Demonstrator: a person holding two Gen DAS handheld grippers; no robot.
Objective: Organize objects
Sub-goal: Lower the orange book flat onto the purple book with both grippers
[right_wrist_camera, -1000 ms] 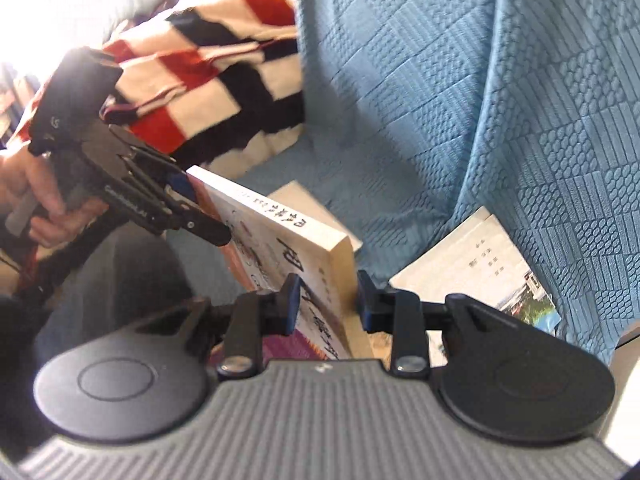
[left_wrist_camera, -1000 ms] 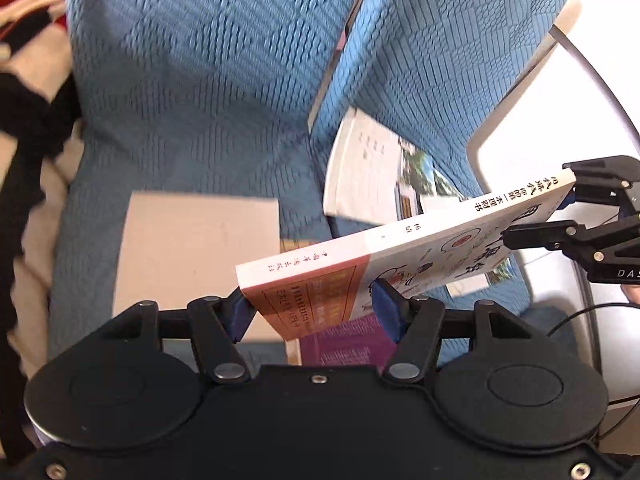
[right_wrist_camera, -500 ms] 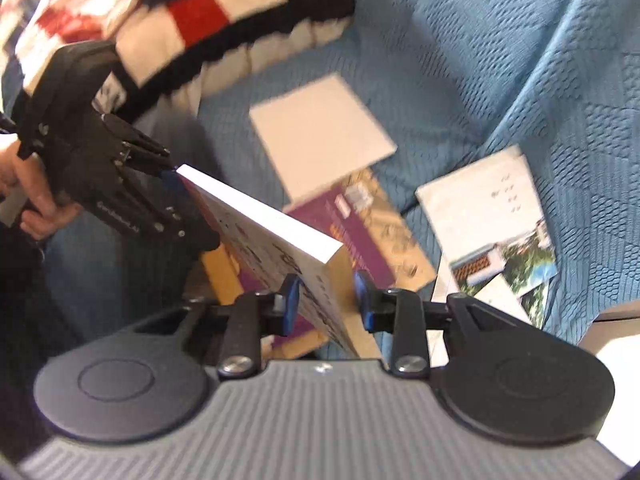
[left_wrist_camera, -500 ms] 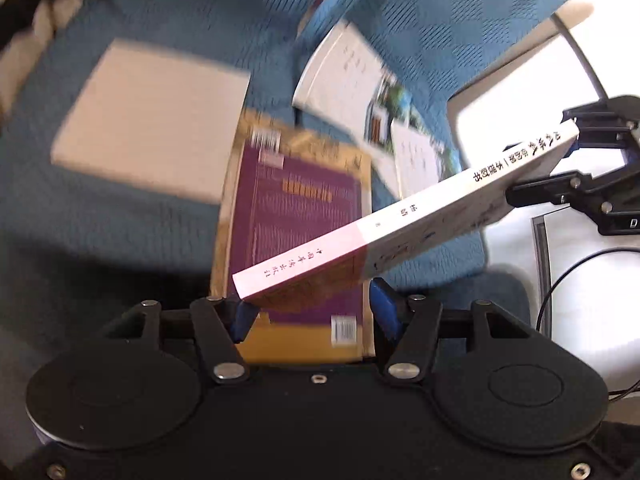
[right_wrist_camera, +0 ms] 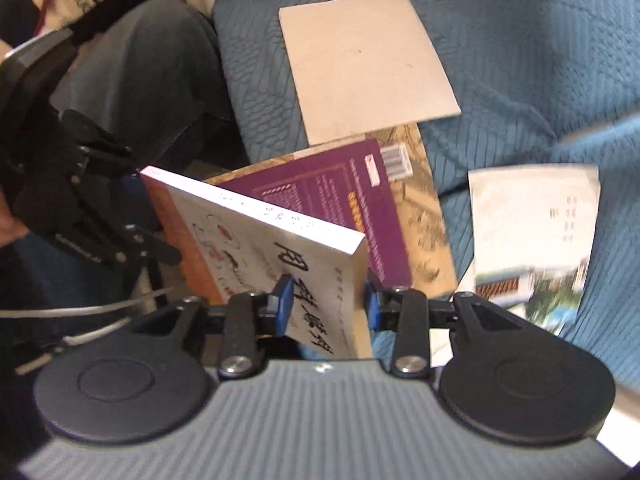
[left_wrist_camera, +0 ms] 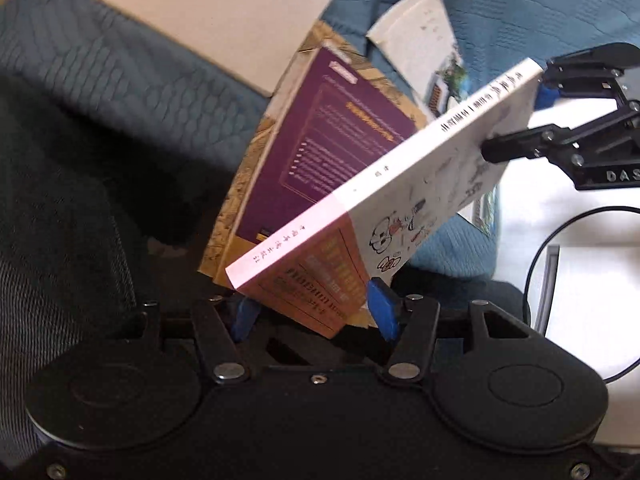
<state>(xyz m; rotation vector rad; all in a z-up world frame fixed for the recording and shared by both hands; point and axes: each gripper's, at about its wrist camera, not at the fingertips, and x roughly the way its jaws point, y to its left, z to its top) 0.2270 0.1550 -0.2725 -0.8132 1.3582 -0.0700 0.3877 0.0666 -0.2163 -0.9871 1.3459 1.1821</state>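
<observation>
Now white book [left_wrist_camera: 404,184] between both fingers: left clamped; right widening, grip unclear.

Both claws [left_wrist_camera: 314,312] [right_wrist_camera: 326,306] are black, with blue pads [left_wrist_camera: 382,308], silver screws and round housings.

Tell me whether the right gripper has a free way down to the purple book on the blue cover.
Probably not: the right gripper has the white book between its pads, hanging over the purple book, and the left gripper shares that load.
</observation>
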